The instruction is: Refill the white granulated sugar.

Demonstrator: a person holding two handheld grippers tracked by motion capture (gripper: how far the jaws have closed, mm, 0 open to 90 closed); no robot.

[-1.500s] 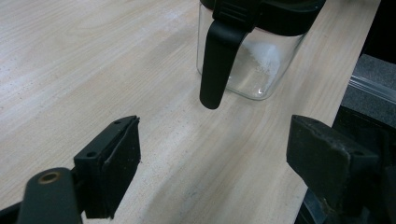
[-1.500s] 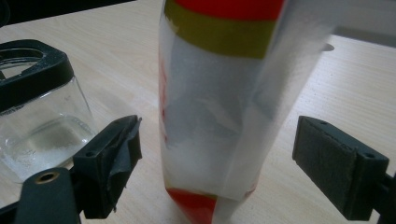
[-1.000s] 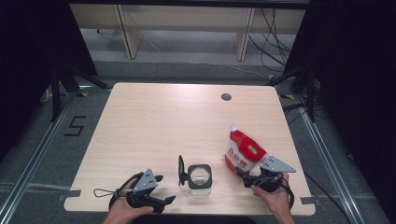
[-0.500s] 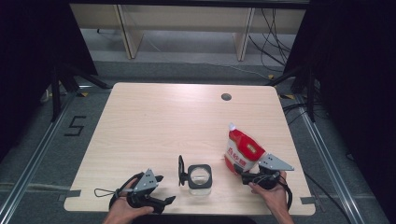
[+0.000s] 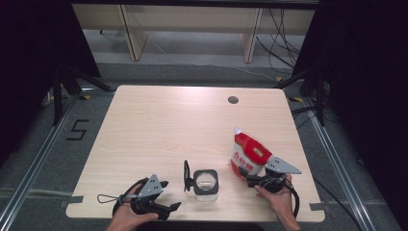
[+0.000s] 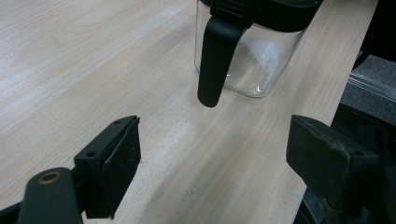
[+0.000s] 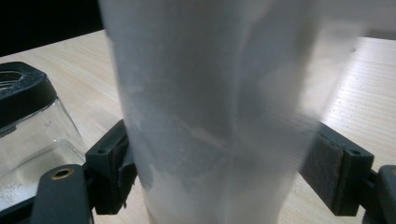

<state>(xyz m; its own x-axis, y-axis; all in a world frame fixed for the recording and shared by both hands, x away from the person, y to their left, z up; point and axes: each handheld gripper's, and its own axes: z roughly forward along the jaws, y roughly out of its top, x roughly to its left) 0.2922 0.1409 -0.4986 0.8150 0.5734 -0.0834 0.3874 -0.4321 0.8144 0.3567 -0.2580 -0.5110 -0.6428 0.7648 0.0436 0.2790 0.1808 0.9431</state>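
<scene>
Right tool jaws have just been closing around the pouch, not yet clamped; left tool gapes beside the jar: pickup beginning.

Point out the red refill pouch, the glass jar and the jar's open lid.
red refill pouch (image 5: 248, 156), high view, printed front.
glass jar (image 5: 205, 181), high view, black rim.
open lid (image 5: 186, 175), high view, upright edge.

Pouch stands between the right gripper jaws, at the table right front. Jar sits left of that gripper and just ahead of the left gripper; its handle faces the left gripper's jaws.
</scene>
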